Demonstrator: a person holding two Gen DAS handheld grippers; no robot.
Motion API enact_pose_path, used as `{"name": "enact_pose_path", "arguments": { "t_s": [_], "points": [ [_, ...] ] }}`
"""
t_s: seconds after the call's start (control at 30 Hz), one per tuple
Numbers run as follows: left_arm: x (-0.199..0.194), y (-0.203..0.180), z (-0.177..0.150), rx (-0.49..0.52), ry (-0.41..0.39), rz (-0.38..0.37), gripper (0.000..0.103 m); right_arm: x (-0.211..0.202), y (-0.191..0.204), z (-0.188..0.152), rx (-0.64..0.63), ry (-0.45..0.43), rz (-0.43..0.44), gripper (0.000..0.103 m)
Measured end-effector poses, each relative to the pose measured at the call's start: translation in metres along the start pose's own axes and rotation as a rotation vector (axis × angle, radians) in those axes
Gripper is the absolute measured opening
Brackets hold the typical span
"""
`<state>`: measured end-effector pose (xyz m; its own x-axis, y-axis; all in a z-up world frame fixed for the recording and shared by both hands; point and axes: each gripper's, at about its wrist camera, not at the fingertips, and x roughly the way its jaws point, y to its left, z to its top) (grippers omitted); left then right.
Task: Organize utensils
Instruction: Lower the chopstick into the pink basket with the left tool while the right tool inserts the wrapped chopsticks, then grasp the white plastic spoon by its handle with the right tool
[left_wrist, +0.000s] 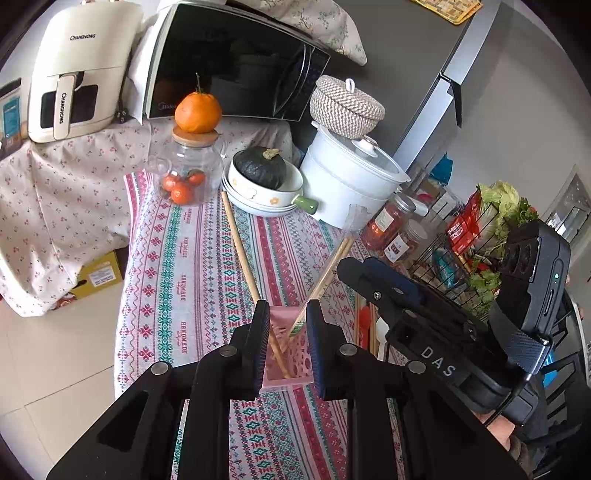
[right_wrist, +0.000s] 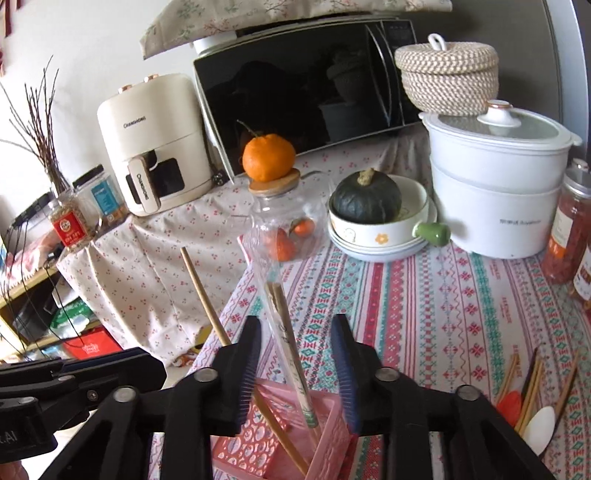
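Observation:
A pink perforated utensil holder (left_wrist: 286, 378) (right_wrist: 251, 435) stands on the patterned tablecloth (left_wrist: 192, 266). My left gripper (left_wrist: 286, 343) is shut on it, a pad against each side wall. A bare wooden chopstick (left_wrist: 240, 251) (right_wrist: 203, 295) and a pair of chopsticks in a clear wrapper (left_wrist: 328, 277) (right_wrist: 290, 343) lean out of the holder. My right gripper (right_wrist: 297, 369) (left_wrist: 345, 267) is open around the wrapped pair, with a gap on both sides. Loose chopsticks (right_wrist: 532, 380), an orange spoon (right_wrist: 511, 404) and a white spoon (right_wrist: 539, 428) lie on the cloth to the right.
Behind the holder stand a glass jar of tangerines (left_wrist: 184, 173) with an orange on its lid, a bowl holding a dark squash (left_wrist: 262, 177), a white pot (left_wrist: 347, 184) under a woven basket, a microwave (left_wrist: 236, 66) and an air fryer (left_wrist: 74, 81). Food jars and a wire basket of vegetables (left_wrist: 472, 251) are at the right.

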<state>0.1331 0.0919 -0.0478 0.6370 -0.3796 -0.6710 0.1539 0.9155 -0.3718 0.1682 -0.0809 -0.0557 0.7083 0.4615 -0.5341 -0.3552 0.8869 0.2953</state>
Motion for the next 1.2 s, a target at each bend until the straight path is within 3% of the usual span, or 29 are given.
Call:
{"name": "enact_pose_path", "arguments": {
  "t_s": [0.33,0.67,0.77,0.87,1.0,1.2],
  "points": [
    [-0.002,-0.026,-0.01,0.077,-0.001,0.001,0.022,-0.045,-0.052,0.005,0.064,0.023,-0.082,0.046],
    [0.016,-0.09,-0.045,0.236,0.058,-0.016,0.022,-0.063,-0.163,-0.026,0.333,0.25,-0.226,0.046],
    [0.03,-0.106,-0.056,0.247,0.102,-0.014,0.022,-0.053,-0.191,-0.046,0.46,0.335,-0.218,0.046],
    [0.046,-0.116,-0.067,0.245,0.152,0.018,0.024,-0.04,-0.199,-0.059,0.512,0.398,-0.178,0.046],
    [0.061,-0.121,-0.08,0.22,0.2,0.043,0.037,-0.027,-0.196,-0.067,0.513,0.438,-0.17,0.043],
    [0.071,-0.124,-0.088,0.207,0.227,0.075,0.041,-0.009,-0.191,-0.075,0.514,0.486,-0.158,0.038]
  ]
}}
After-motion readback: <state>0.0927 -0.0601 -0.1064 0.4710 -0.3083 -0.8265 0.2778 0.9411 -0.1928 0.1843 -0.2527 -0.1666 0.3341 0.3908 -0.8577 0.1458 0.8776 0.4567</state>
